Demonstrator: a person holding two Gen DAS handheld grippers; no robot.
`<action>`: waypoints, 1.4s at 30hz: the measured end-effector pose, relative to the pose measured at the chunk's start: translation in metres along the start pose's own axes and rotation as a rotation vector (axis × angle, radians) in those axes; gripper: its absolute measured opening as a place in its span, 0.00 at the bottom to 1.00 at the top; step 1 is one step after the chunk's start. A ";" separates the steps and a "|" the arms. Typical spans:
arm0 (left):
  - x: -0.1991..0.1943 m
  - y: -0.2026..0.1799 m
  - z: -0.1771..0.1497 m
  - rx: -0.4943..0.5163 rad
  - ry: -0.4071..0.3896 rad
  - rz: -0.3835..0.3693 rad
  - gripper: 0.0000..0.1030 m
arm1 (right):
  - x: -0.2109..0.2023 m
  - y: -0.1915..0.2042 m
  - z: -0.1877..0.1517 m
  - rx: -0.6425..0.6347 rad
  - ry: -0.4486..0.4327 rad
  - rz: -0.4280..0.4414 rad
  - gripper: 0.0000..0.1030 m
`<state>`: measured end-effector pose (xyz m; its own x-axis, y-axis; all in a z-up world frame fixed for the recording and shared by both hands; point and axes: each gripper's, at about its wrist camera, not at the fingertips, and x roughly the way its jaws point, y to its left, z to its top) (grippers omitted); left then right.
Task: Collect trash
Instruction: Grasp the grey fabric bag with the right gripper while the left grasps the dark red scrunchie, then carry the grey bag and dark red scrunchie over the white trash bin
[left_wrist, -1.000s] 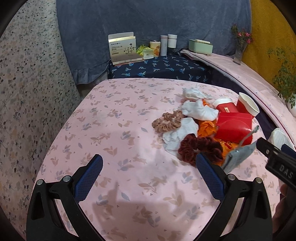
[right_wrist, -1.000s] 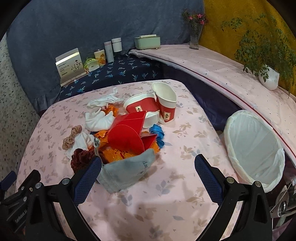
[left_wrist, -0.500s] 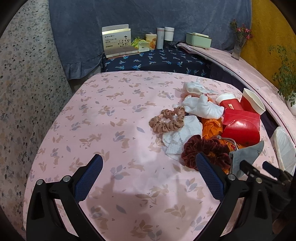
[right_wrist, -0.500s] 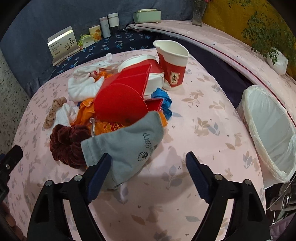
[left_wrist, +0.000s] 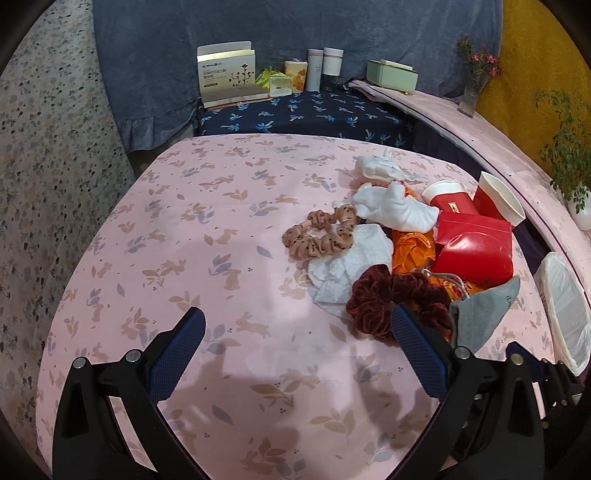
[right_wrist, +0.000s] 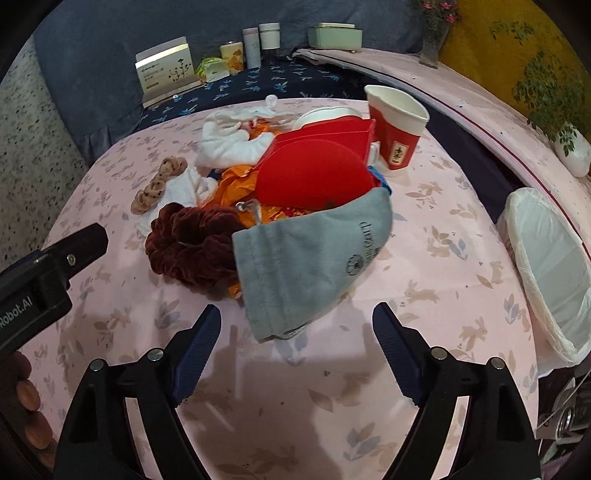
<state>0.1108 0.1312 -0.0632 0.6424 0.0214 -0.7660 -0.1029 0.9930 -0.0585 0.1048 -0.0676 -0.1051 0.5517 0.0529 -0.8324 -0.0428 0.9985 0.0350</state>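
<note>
A pile of trash lies on the pink table: a grey sock (right_wrist: 310, 254), a dark red scrunchie (right_wrist: 192, 247), a red paper box (right_wrist: 314, 173), an orange wrapper (left_wrist: 410, 247) and white cloths (left_wrist: 395, 210). A red paper cup (right_wrist: 397, 125) stands upright behind them. My right gripper (right_wrist: 297, 310) hovers just before the sock, whose near corner shows between the fingertips. Its jaws are opening and no pad touches anything. My left gripper (left_wrist: 297, 314) is open over bare tablecloth, with the dark red scrunchie (left_wrist: 388, 295) by its right finger.
A white-lined bin (right_wrist: 550, 269) stands off the table's right edge. A tan scrunchie (left_wrist: 317, 236) lies left of the pile. A dark blue shelf (left_wrist: 295, 114) behind holds a box, cans and a green case. A person's fingers (right_wrist: 26, 391) hold the left tool.
My right gripper has come down and closer to the grey sock, and its jaws stand narrower than a second ago. The left view has shifted slightly towards the pile.
</note>
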 end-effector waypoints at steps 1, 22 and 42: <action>-0.001 0.002 0.000 0.000 -0.001 0.004 0.93 | 0.003 0.002 0.000 -0.008 -0.001 -0.005 0.77; 0.033 -0.060 -0.001 0.025 0.089 -0.144 0.93 | -0.011 -0.067 0.001 0.091 -0.024 -0.021 0.07; 0.023 -0.087 0.001 0.118 0.093 -0.189 0.07 | -0.043 -0.093 0.012 0.137 -0.097 -0.005 0.07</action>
<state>0.1352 0.0453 -0.0748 0.5683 -0.1710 -0.8048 0.1052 0.9852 -0.1351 0.0946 -0.1624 -0.0662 0.6298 0.0422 -0.7756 0.0703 0.9913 0.1111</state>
